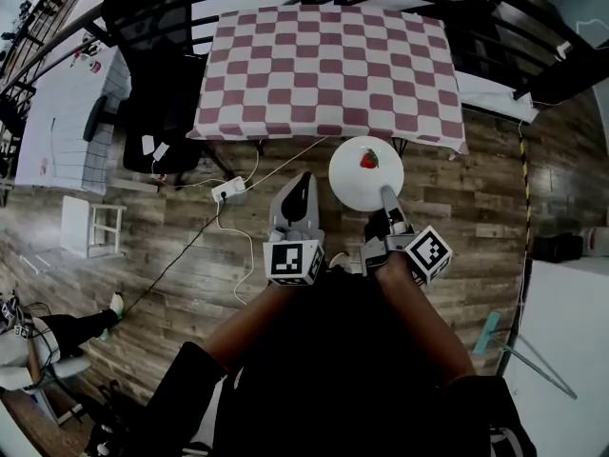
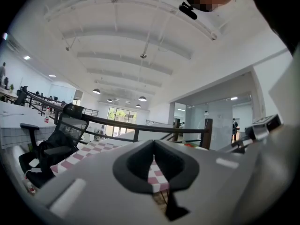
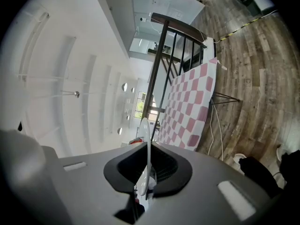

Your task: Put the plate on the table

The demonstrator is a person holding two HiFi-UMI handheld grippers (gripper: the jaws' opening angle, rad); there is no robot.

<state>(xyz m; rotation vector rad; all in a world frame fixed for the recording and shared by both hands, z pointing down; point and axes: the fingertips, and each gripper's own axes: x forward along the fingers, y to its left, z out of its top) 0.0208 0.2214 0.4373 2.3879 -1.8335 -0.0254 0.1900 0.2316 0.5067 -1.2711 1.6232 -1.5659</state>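
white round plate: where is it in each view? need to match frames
Head view: white round plate just right of centre, below the red-and-white checked tablecloth, rim in the right claw.
Left gripper view: not clearly in it.
Right gripper view: plate edge-on, a thin white sliver between the jaws.
Shared landmark: that checked tablecloth.

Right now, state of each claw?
Left claw: closed, empty.
Right claw: closed on the plate rim.
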